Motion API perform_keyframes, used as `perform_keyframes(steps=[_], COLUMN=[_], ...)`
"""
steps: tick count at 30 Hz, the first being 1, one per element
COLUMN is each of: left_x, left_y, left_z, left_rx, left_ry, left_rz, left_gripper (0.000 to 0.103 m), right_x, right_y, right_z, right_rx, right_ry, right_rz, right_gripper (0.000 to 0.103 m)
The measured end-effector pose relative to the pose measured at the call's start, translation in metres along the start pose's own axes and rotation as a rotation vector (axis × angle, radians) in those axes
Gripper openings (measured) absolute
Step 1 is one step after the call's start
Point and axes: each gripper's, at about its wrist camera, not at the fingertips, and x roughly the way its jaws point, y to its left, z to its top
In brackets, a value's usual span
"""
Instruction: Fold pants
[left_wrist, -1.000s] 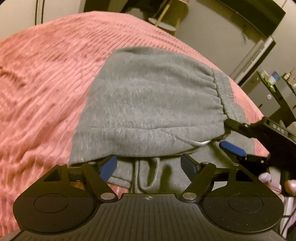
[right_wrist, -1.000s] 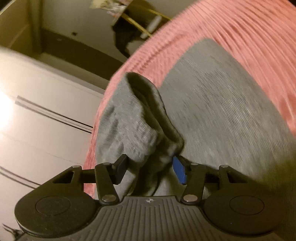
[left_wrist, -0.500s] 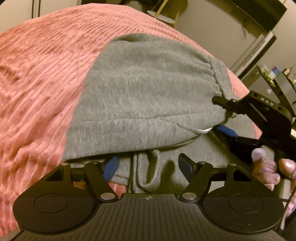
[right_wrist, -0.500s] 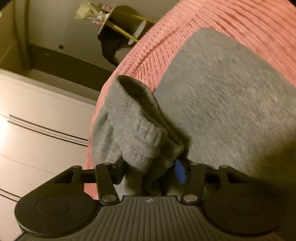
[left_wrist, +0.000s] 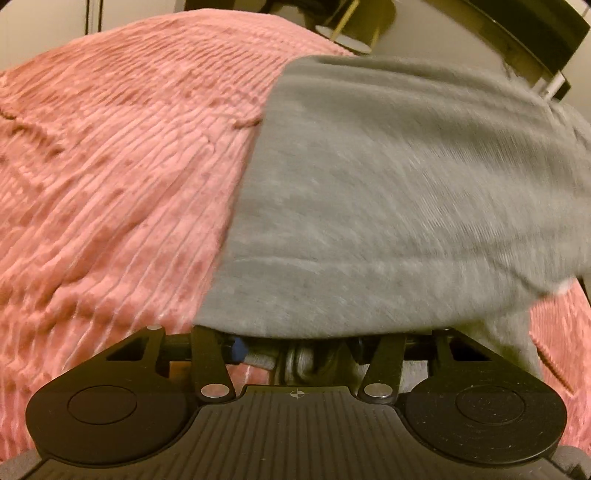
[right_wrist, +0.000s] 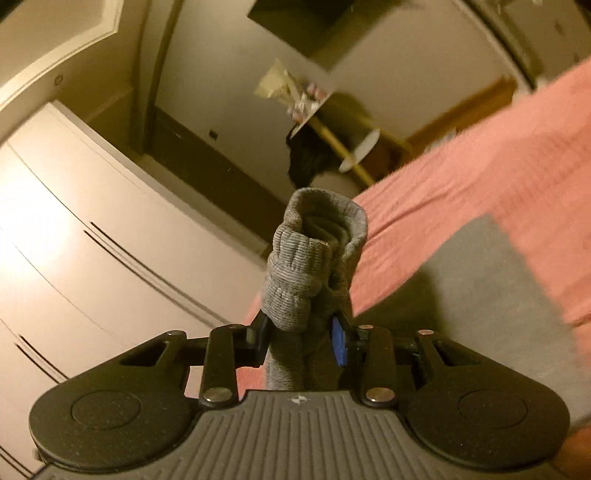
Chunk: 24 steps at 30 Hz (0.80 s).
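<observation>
Pants (left_wrist: 388, 192) lie on the pink bedspread (left_wrist: 110, 177), already doubled over; final fold judged under way. Right gripper (right_wrist: 301, 332) is clamped on a bunched ribbed hem. Left gripper (left_wrist: 295, 343) is under the fabric edge; grip cannot be told.

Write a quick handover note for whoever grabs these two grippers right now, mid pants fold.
Right gripper: shut on a bunched, ribbed edge of the grey sweatpants, lifted off the bed.
Left gripper: low at the near edge, fingertips hidden under the fabric; grip unclear.
Sweatpants lie on the pink ribbed bedspread, one layer already folded over.
Left: carry the held edge across, lay flat, smooth.
</observation>
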Motion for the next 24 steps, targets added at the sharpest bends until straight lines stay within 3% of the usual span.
perform_keyframes(steps=[2,6,9,12,15,18,21,22,23,24], left_x=[0.002,0.003,-0.002,-0.019,-0.04,-0.055,-0.06,-0.06,-0.059,-0.058], left_y=[-0.004,-0.006,-0.002,-0.003,0.001,0.009,0.013,0.014,0.014,0.015], left_z=[0.0,0.002,0.002,-0.003,-0.008,-0.004,0.002,0.003,0.003,0.003], left_rx=[0.02,0.028,0.014,0.021,-0.007,-0.088,-0.131,-0.134,-0.137,-0.135], left_ry=[0.005,0.01,0.008,-0.024,-0.063,-0.096,-0.126,-0.129,-0.124,-0.116], left_rz=[0.018,0.016,-0.038,-0.111,-0.205,-0.277,-0.285,-0.281,-0.266,-0.254], left_gripper=[0.053,0.053,0.058,0.063,0.075,0.078,0.078,0.078,0.078,0.078], right_x=[-0.002,0.012,0.012,0.011,0.013,0.019,0.024,0.024,0.027,0.029], right_y=[-0.022,-0.075,-0.082,-0.088,-0.096,-0.106,-0.111,-0.11,-0.11,-0.108], right_z=[-0.005,-0.018,-0.015,-0.017,-0.02,-0.02,-0.021,-0.021,-0.021,-0.021], right_rx=[0.002,0.143,0.189,0.232,0.308,0.404,0.455,0.448,0.432,0.403], right_ry=[0.039,0.168,0.16,0.145,0.122,0.119,0.124,0.126,0.13,0.137], right_rz=[-0.086,-0.252,-0.223,-0.184,-0.156,-0.112,-0.094,-0.099,-0.113,-0.126], right_gripper=[0.036,0.047,0.055,0.071,0.073,0.078,0.076,0.068,0.054,0.049])
